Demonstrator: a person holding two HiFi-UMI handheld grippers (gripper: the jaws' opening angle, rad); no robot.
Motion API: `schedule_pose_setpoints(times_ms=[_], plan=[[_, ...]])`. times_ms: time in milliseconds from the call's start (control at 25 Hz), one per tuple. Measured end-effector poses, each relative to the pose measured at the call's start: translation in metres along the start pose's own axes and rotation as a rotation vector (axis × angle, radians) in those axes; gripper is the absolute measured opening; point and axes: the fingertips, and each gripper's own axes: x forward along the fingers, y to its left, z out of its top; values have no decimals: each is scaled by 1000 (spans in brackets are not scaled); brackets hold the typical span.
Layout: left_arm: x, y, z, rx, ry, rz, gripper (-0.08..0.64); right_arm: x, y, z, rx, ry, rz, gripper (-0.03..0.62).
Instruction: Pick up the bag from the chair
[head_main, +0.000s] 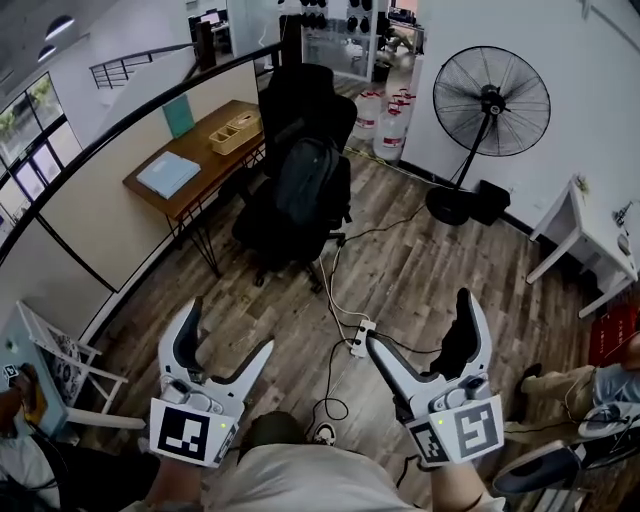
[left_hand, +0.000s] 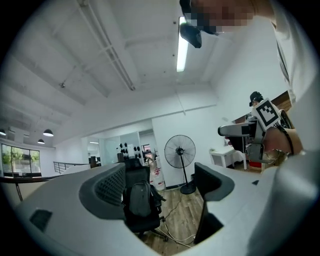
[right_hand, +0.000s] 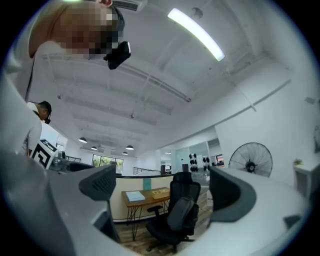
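My left tool (head_main: 232, 325): jaws wide apart, nothing between. Wooden worktop (head_main: 190, 165) by partition. Ahead, bag (head_main: 307, 180): dark grey backpack, upright on black chair (head_main: 300, 100), leaning against backrest. Plank floor (head_main: 420, 270). My right tool (head_main: 418, 320): gaping, empty. Standing fan (head_main: 490, 100) by white wall.

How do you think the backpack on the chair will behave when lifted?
The backpack looks like soft fabric, so it will probably sag. It leans against the chair back, so it may slump if nudged. The chair looks wheeled and might roll.

left tongs (head_main: 232, 325) and right tongs (head_main: 416, 317) both gape, empty.
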Motion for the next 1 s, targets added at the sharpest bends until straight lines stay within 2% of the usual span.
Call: schedule_pose_setpoints(times_ms=[120, 280, 600, 840, 1000], plan=[[2, 2, -2, -16, 7, 37, 420, 2, -5, -1, -15, 11, 7, 580], [4, 9, -1, 8, 17, 67, 420, 4, -10, -9, -11, 37, 24, 580], [26, 27, -20, 24, 36, 59, 419, 31, -21, -40, -24, 97, -16, 572], [55, 67, -35, -28, 35, 102, 419, 78, -21, -58, -36, 135, 3, 571], [86, 106, -48, -25, 35, 135, 420, 123, -22, -67, -40, 124, -2, 551]])
